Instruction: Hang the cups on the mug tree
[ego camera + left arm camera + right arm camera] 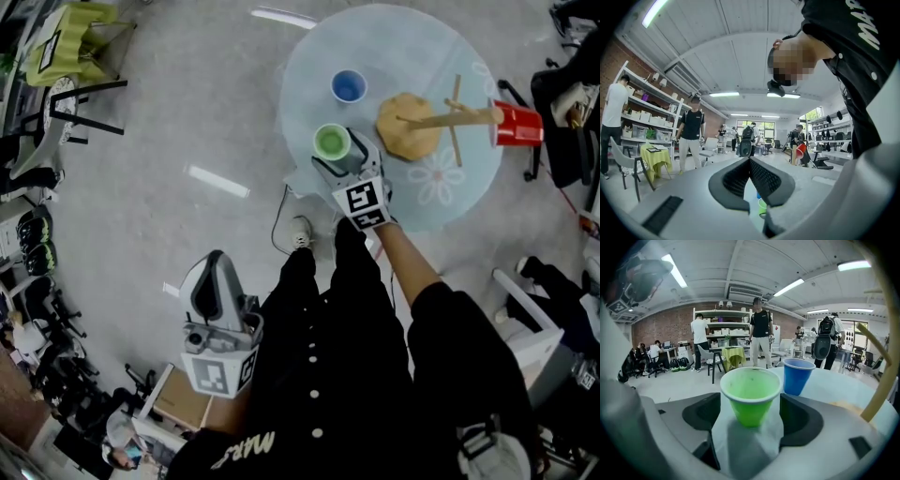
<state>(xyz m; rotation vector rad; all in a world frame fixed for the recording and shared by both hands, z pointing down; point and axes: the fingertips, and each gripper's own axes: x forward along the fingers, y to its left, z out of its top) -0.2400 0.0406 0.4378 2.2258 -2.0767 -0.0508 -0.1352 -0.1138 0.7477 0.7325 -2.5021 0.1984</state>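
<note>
My right tongs (751, 420) gape wide around the green cup (750, 397), not gripping yet; it stands on the table (412, 56) near the mug tree (450, 117). Light, thin, crushable, I judge: pinch gently below the rim. My left tongs (750, 161) sit closed, empty.

On the table (309, 94), nearer cup (331, 142) between the right tongs (751, 417), farther cup (349, 86) behind, mug tree (427, 122) to their right.
</note>
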